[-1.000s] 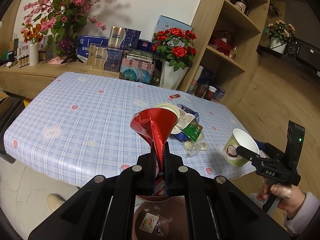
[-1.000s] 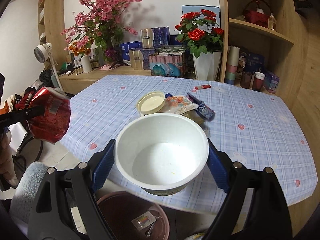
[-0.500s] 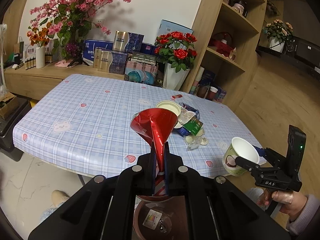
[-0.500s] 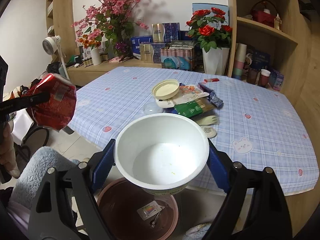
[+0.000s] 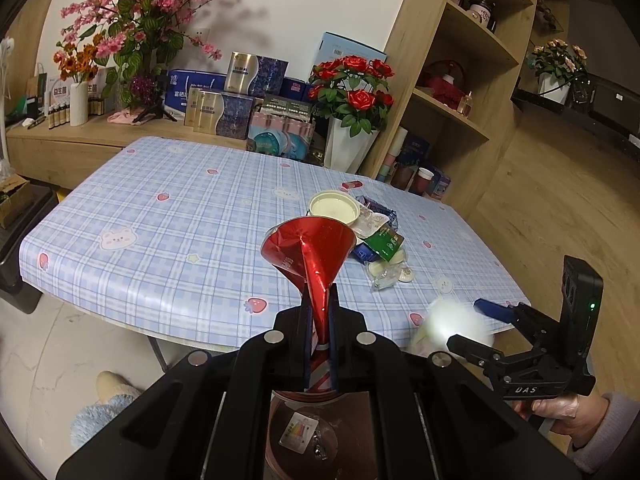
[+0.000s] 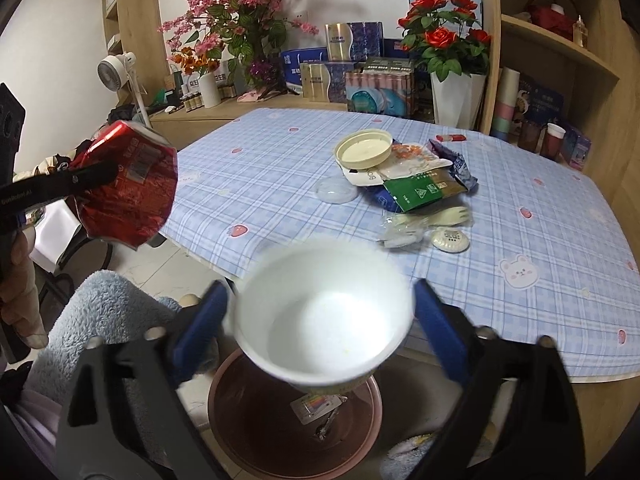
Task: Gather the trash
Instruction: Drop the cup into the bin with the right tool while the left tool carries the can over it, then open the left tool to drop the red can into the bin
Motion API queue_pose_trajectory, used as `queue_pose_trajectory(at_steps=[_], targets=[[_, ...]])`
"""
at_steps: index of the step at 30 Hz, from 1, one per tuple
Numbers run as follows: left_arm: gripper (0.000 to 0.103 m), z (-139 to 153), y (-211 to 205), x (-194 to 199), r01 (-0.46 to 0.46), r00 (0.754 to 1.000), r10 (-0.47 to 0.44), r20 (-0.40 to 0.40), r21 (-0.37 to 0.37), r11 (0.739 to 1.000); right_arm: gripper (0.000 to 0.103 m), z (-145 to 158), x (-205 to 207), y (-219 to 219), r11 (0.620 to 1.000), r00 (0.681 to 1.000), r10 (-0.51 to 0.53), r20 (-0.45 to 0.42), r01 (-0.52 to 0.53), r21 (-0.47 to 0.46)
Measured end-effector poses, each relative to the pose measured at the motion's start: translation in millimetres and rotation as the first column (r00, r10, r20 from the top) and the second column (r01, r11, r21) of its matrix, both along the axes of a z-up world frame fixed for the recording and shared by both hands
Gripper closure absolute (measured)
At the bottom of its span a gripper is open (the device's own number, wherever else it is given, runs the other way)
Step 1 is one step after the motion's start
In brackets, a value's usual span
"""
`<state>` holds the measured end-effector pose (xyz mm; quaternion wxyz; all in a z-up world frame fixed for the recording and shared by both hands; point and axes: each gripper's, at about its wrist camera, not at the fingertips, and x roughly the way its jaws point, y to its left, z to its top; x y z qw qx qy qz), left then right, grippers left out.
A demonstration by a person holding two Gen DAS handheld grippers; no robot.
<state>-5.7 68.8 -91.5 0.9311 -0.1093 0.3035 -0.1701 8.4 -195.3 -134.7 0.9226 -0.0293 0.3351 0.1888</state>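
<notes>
Both tongs hang over the trash bin [image 6: 294, 412], which sits on the floor just below the near edge of the table [image 6: 280, 152]. My right gripper [image 6: 324, 320] has just been opening its jaws. A second ago its blue pads [image 6: 200, 320] hugged the white bowl [image 6: 324, 312]. Now there is a gap on each side, and the bowl looks blurry and tipped, right above the bin. I think it is falling in. So the bowl is as good as thrown away.

My left gripper [image 5: 319, 316] is shut tight on the red foil wrapper [image 5: 310, 248]. That wrapper is also above the bin, a bit to the side of the bowl. It has not been let go yet. I guess it goes in next.

Inside the bin I can see a small packet [image 6: 316, 404] at the bottom. Farther from the bin, up on the table, more trash waits in a pile [image 6: 408, 184]: a round lid, some wrappers and a plastic fork. Those must be picked up too, so the job is not near done.
</notes>
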Motion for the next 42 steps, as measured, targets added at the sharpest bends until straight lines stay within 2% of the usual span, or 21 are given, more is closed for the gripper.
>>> queue_pose_trajectory(at_steps=[6, 14, 23, 32, 33, 34, 36, 38, 42], targets=[[0.097, -2.7, -3.3, -3.6, 0.015, 1.0, -0.015, 0.0, -0.015, 1.0, 0.008, 16.2, -3.0, -6.3, 1.0, 0.998, -0.027, 0.054, 0.027, 0.008], [0.097, -6.2, -16.3, -12.9, 0.052, 0.999, -0.052, 0.005, -0.005, 0.999, 0.006, 40.9, -4.8, -37.8, 0.986, 0.973, -0.163, 0.166, 0.165, 0.005], [0.097, -15.9, -32.5, -14.8, 0.104, 0.994, -0.104, -0.023, 0.007, 0.995, 0.006, 38.9, -8.2, -70.4, 0.967, 0.953, -0.256, 0.164, 0.251, 0.052], [0.096, -19.1, -60.3, -16.4, 0.251, 0.967, -0.252, -0.039, -0.02, 0.968, 0.006, 32.4, -10.0, -84.1, 0.959, 0.946, -0.283, 0.155, 0.276, 0.068], [0.092, -19.7, -62.7, -17.0, 0.257, 0.965, -0.258, -0.04, -0.021, 0.966, 0.006, 31.8, -10.4, -86.2, 0.958, 0.946, -0.287, 0.154, 0.279, 0.069], [0.078, -19.6, -63.8, -17.0, 0.261, 0.964, -0.261, -0.039, -0.023, 0.965, 0.006, 31.4, -10.5, -87.0, 0.957, 0.945, -0.289, 0.154, 0.281, 0.07], [0.058, -16.8, -62.7, -18.0, 0.248, 0.968, -0.249, -0.015, -0.029, 0.968, 0.006, 31.1, -10.9, -89.4, 0.955, 0.943, -0.295, 0.152, 0.287, 0.072], [0.052, -13.1, -58.6, -17.9, 0.229, 0.973, -0.229, 0.006, -0.03, 0.973, 0.006, 30.7, -10.8, -91.2, 0.953, 0.942, -0.3, 0.15, 0.292, 0.074], [0.03, -4.3, -43.9, -14.2, 0.132, 0.99, -0.132, 0.051, -0.005, 0.991, 0.006, 29.1, -10.9, -93.4, 0.951, 0.941, -0.308, 0.143, 0.299, 0.075]])
